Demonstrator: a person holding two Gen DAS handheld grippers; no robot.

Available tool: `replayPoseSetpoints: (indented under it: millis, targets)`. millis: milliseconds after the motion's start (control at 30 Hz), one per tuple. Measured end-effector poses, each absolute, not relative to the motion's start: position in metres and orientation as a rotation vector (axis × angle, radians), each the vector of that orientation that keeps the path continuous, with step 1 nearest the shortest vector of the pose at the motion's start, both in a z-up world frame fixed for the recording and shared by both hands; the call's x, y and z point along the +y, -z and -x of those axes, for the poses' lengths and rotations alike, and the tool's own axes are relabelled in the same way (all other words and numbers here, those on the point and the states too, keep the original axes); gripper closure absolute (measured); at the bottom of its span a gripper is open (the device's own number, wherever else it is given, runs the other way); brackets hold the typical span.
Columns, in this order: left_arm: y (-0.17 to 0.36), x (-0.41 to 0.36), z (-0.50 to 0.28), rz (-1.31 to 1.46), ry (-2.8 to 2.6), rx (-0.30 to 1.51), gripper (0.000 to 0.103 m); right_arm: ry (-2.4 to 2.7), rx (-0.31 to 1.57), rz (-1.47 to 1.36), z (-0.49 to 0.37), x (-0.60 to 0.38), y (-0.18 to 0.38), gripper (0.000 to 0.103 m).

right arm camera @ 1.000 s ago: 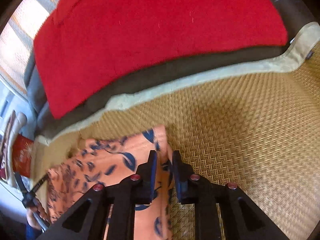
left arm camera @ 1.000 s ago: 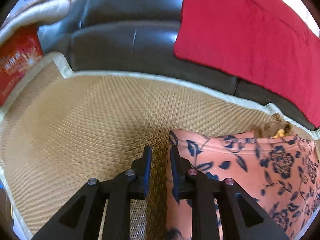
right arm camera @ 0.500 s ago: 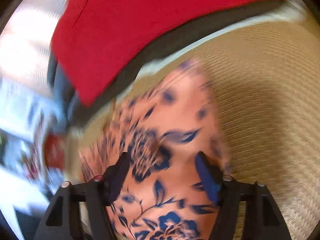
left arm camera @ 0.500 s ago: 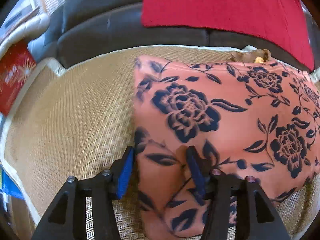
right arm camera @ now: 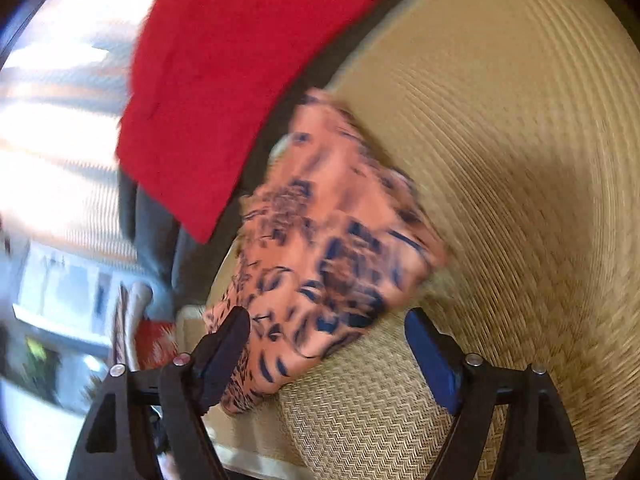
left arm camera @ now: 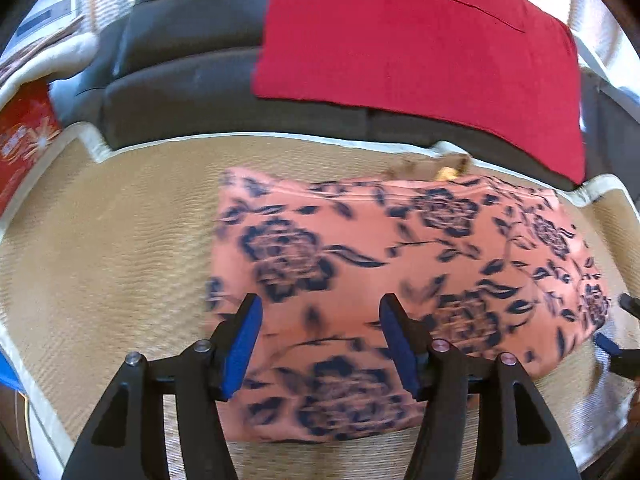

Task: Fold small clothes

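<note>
A salmon-pink garment [left arm camera: 400,248] printed with dark blue roses lies folded flat on the woven mat [left arm camera: 112,248]. My left gripper [left arm camera: 320,304] hovers over its near left part. Its jaws are opening, and the cloth lies below them with neither pad pressing on it. In the blurred right wrist view the same garment [right arm camera: 332,232] lies ahead of my right gripper [right arm camera: 328,320]. Those jaws are opening too, wide, over the garment's near corner and bare mat [right arm camera: 520,200]. The right gripper's fingertips [left arm camera: 606,345] also show at the garment's right end in the left wrist view.
A red cloth [left arm camera: 420,48] hangs over the dark sofa back [left arm camera: 180,92] behind the mat. The mat has a pale border [left arm camera: 280,138]. A red printed box [left arm camera: 20,140] stands at the far left. A small brown scrap [left arm camera: 436,166] lies at the garment's far edge.
Both grippers were shut on the garment's edge and have let go and opened. Both have drawn back, so the folded garment now lies in full view. The right view has rolled.
</note>
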State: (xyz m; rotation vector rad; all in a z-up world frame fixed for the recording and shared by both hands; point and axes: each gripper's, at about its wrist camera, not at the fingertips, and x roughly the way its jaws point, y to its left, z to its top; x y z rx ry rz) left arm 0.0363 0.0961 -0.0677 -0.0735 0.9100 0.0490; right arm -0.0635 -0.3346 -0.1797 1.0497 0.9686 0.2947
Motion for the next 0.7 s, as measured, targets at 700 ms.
replayPoseSetpoints:
  millis: [700]
  targets:
    - [0.087,0.065,-0.045,0.131,-0.023,0.947,0.041,-0.223,0.890,-1.145,0.051,-0.356,0.184,0.021]
